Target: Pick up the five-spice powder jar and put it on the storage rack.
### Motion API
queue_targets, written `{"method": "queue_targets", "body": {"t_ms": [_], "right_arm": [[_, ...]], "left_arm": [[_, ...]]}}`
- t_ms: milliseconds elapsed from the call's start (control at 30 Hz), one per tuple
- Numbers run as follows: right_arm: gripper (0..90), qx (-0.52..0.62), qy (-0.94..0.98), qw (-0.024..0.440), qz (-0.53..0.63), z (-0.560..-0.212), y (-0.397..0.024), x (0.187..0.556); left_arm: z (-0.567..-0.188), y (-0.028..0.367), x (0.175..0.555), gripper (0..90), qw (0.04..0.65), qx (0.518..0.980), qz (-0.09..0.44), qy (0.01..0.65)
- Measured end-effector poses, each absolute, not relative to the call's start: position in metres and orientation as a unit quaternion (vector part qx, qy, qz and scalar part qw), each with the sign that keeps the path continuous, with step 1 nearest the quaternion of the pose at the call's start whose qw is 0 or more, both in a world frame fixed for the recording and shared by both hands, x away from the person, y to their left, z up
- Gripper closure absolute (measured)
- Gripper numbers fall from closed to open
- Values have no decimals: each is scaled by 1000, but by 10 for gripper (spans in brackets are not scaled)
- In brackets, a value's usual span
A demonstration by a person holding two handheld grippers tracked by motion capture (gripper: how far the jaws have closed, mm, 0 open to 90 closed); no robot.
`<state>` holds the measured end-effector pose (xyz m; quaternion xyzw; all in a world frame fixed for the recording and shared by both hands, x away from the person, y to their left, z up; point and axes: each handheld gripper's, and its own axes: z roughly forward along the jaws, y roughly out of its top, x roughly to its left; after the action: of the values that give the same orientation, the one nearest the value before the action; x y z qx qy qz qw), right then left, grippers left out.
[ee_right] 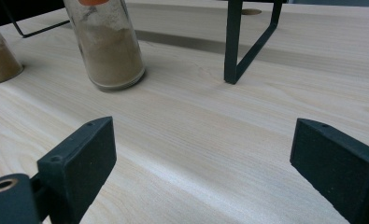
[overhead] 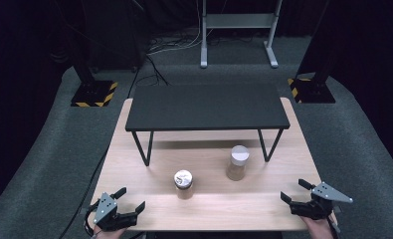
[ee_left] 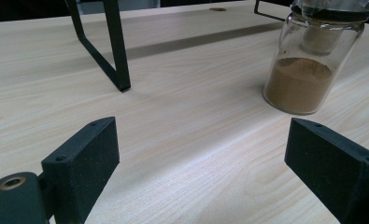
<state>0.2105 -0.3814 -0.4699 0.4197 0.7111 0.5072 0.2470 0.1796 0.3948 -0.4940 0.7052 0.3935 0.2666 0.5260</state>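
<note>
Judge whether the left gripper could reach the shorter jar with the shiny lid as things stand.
Probably yes: the left gripper sits open at the table's near edge, and bare tabletop lies between its jaws and the shorter jar; the shelf leg stands off to the side.

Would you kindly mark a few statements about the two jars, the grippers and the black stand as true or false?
1. Both jars stand upright on the wooden table. True.
2. The left gripper is shut on the shorter jar. False: its jaws are open and apart from it.
3. The taller jar has a white lid. True.
4. The jars sit on top of the black stand. False: they stand on the table in front of it.
5. The right gripper holds nothing. True.
</note>
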Motion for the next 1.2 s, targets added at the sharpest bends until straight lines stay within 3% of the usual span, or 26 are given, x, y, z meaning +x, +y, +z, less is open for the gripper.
{"method": "queue_targets", "body": {"t_ms": [733,1200], "right_arm": [[59,418,713,250,505,-469,-380,209],[59,419,712,248,506,-470,-380,210]], "left_arm": [[-493,395,177,47,548,704,255,373],[-478,370,183,15,553,718,236,352]]}}
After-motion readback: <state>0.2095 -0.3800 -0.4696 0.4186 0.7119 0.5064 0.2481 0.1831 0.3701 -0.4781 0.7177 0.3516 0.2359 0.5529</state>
